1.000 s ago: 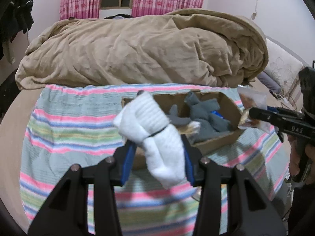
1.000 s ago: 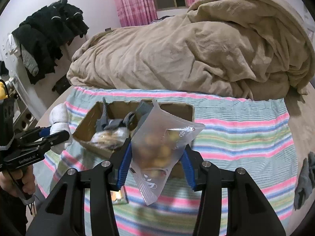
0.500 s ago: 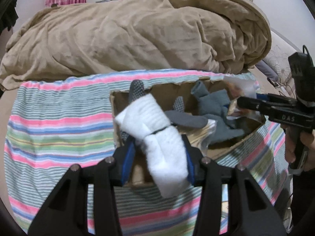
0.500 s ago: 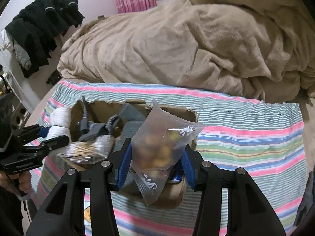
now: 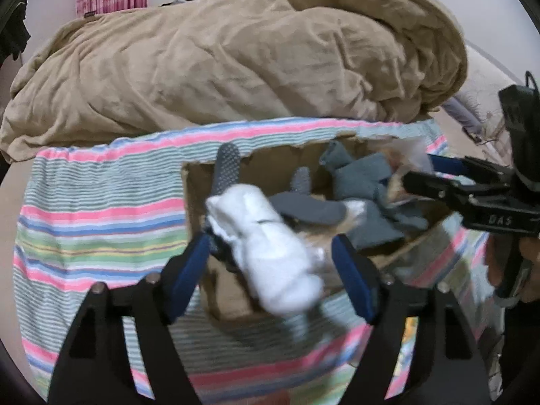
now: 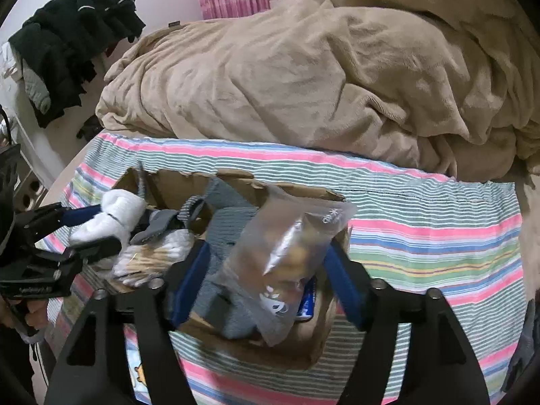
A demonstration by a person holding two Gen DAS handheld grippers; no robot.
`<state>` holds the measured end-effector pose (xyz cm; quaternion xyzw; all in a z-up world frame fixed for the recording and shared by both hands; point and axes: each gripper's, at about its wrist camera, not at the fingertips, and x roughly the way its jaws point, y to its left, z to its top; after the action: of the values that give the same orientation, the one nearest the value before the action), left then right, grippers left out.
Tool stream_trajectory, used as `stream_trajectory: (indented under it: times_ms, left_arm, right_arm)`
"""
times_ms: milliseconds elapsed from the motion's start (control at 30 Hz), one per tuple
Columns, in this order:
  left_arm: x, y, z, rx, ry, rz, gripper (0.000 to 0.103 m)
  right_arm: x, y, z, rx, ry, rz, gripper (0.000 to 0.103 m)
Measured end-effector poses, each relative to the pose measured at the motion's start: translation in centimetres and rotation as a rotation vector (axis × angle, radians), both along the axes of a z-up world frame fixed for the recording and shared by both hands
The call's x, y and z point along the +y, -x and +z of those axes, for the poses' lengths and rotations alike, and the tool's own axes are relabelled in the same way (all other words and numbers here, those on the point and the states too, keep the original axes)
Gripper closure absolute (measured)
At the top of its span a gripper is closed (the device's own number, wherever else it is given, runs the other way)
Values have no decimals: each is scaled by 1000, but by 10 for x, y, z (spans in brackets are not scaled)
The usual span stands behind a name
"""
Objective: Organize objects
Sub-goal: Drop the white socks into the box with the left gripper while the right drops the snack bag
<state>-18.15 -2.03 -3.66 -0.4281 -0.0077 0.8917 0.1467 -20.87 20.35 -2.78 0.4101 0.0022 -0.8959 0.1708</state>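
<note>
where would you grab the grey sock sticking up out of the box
Grip the upright dotted grey sock by its free top end, coming from above, fingers across its flat faces. It stands against the back left wall of the brown cardboard box, clear above the rim; lower down the white sock bundle crowds it.

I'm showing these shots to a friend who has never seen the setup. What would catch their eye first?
Probably the white socks dropping from the open left gripper over the near left corner of the cardboard box on the striped sheet. Next, the clear snack bag between the right gripper fingers above the box's right end. Behind everything lies a big tan blanket.
</note>
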Motion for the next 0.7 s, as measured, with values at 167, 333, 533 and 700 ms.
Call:
stream_trajectory:
  times_ms: [167,333,533,700]
  left_arm:
    - [0,-20,14,27,13,28,21]
    - [-6,-41,31,55,-6,65,20]
    - [-11,-73,46,84,-30,93,19]
    - [-17,-93,47,82,-48,129,19]
  right_arm:
    - [-4,-15,13,34,-7,-10,19]
    - [-7,-35,28,55,-12,-14,19]
    - [-13,-65,45,78,1,0,19]
    - [-22,-89,46,69,5,20,19]
